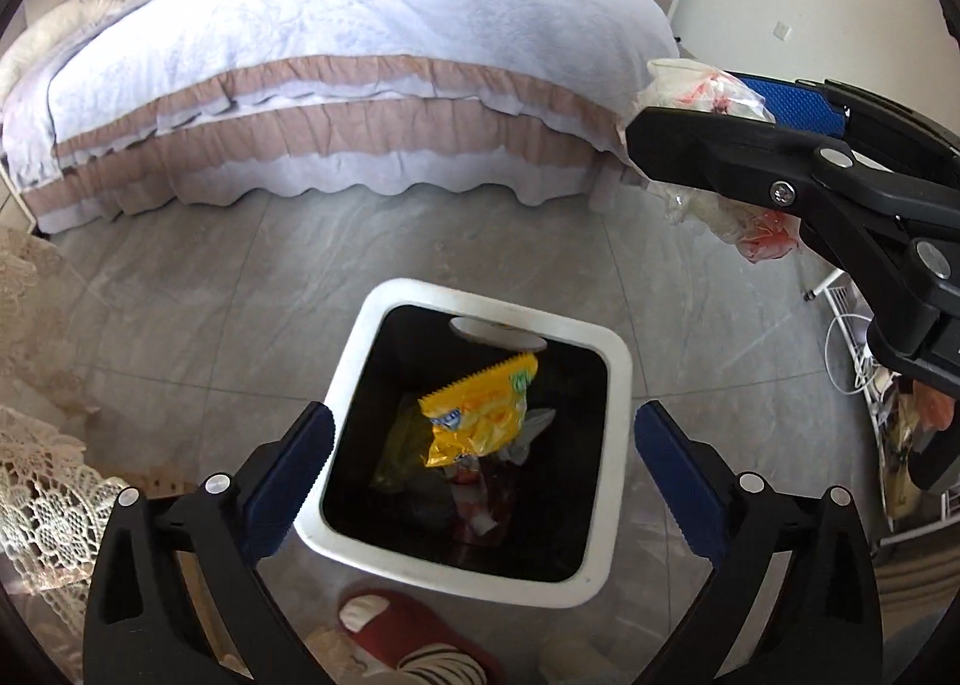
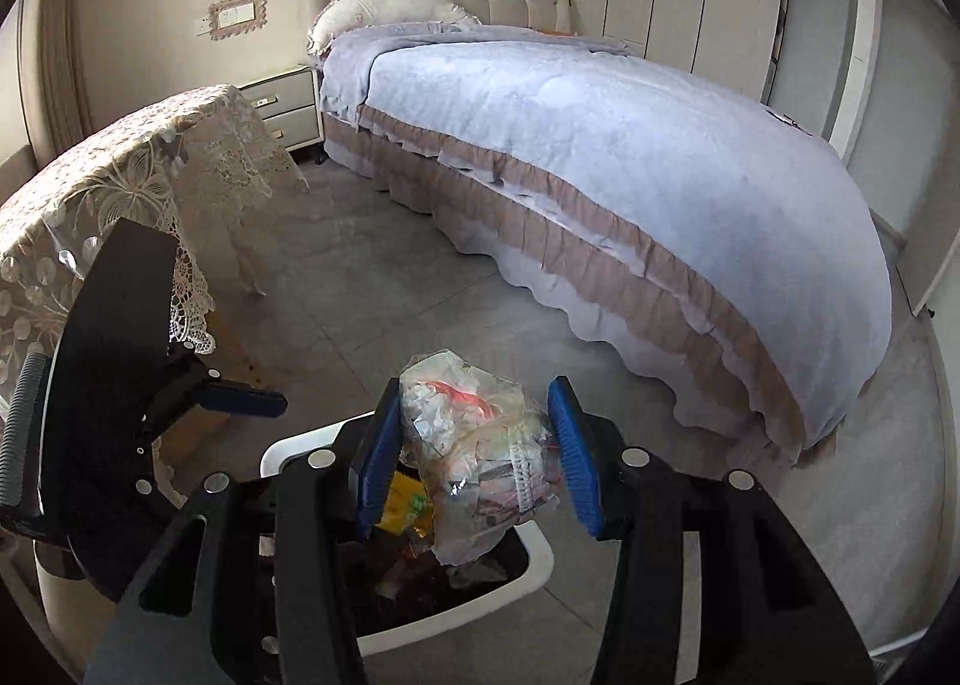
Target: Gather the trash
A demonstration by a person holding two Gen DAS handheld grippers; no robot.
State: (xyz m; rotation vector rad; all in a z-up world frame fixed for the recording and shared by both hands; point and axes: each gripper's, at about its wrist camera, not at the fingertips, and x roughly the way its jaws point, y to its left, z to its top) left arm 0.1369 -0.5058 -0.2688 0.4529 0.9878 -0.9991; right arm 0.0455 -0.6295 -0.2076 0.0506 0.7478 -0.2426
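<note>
While the left gripper (image 1: pixel 483 484) hangs with its blue-padded fingers (image 1: pixel 294 481) spread wide apart and nothing between them, the white square plastic trash bin with a black liner (image 1: pixel 618 361) sits directly below it, low in the centre of the left wrist view. A crumpled yellow snack wrapper (image 1: pixel 480 415) lies on top of the other litter inside the bin. At the right edge of that view, the right gripper (image 1: pixel 690 108) is clamped on a crumpled clear plastic bag of scraps (image 1: pixel 702 84). In the right wrist view the same bag (image 2: pixel 474 445) fills the gap between the blue pads (image 2: pixel 570 457), low in the centre, over the bin's open mouth (image 2: pixel 540 559). A bed with a pale blue frilled cover (image 2: pixel 600 144) fills the upper right, and a lace-covered table (image 2: pixel 120 181) stands at the left
</note>
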